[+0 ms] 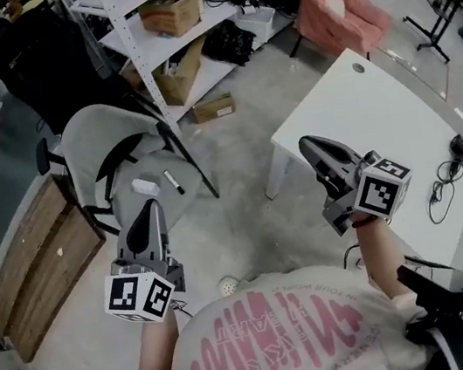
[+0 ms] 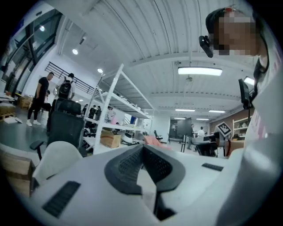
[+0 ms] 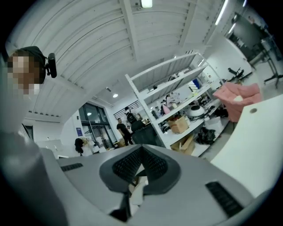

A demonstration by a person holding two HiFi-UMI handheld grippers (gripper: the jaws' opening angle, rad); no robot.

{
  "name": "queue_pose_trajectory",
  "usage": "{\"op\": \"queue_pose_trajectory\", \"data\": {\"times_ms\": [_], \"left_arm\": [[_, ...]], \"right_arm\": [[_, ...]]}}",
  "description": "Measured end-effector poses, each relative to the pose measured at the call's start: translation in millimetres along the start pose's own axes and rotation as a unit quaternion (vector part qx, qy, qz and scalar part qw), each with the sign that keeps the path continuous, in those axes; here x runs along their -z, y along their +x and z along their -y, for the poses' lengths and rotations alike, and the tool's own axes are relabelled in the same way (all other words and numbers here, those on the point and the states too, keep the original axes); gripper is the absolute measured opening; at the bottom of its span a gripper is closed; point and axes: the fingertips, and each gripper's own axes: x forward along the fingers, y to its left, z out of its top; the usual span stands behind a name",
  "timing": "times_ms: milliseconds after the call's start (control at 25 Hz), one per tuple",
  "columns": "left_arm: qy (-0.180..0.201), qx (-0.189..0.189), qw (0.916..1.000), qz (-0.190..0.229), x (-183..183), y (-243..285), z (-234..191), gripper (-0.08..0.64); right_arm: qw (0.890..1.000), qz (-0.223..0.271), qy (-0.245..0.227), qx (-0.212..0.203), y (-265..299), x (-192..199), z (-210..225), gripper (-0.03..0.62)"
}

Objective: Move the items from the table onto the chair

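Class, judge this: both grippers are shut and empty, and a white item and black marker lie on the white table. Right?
No: the white item and black marker lie on the grey chair, as the head view shows. The rest holds.

Floor (image 1: 239,178): bare grey concrete. White metal shelf rack (image 1: 135,50) at rear, holding cardboard boxes (image 1: 172,11) and misc. equip. Pink armchair (image 1: 337,2) to the right of the rack. Wooden panel (image 1: 33,268) lies at the left edge of the head view. Ceiling (image 2: 146,39): white, ribbed, w/ lit strip lamps (image 2: 200,71). Glazed doors (image 3: 90,119) in the far wall; tall windows (image 2: 26,39) high up.
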Motion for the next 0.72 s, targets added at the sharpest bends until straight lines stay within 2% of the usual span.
{"op": "queue_pose_trajectory", "data": {"times_ms": [120, 240, 440, 600, 720], "left_arm": [[0.003, 0.044, 0.999, 0.004, 1.7, 36.9, 40.6, 0.009], [-0.012, 0.108, 0.994, -0.005, 6.6, 85.2, 88.0, 0.009], [-0.02, 0.166, 0.9859, -0.012, 30.2, 134.2, 167.3, 0.009], [-0.03, 0.237, 0.9708, -0.022, 47.8, 172.6, 246.6, 0.009], [-0.04, 0.276, 0.9597, -0.031, 57.3, 188.0, 301.4, 0.009]], "right_arm": [[0.998, 0.039, 0.002, 0.056, -59.8, -19.0, 33.7, 0.014], [0.989, 0.076, 0.004, 0.127, -127.0, -36.9, 68.1, 0.014], [0.977, 0.107, 0.01, 0.186, -217.2, -43.2, 117.3, 0.014], [0.957, 0.145, 0.013, 0.252, -307.7, -42.9, 136.8, 0.014], [0.942, 0.164, 0.018, 0.291, -365.2, -41.9, 150.5, 0.014]]}}
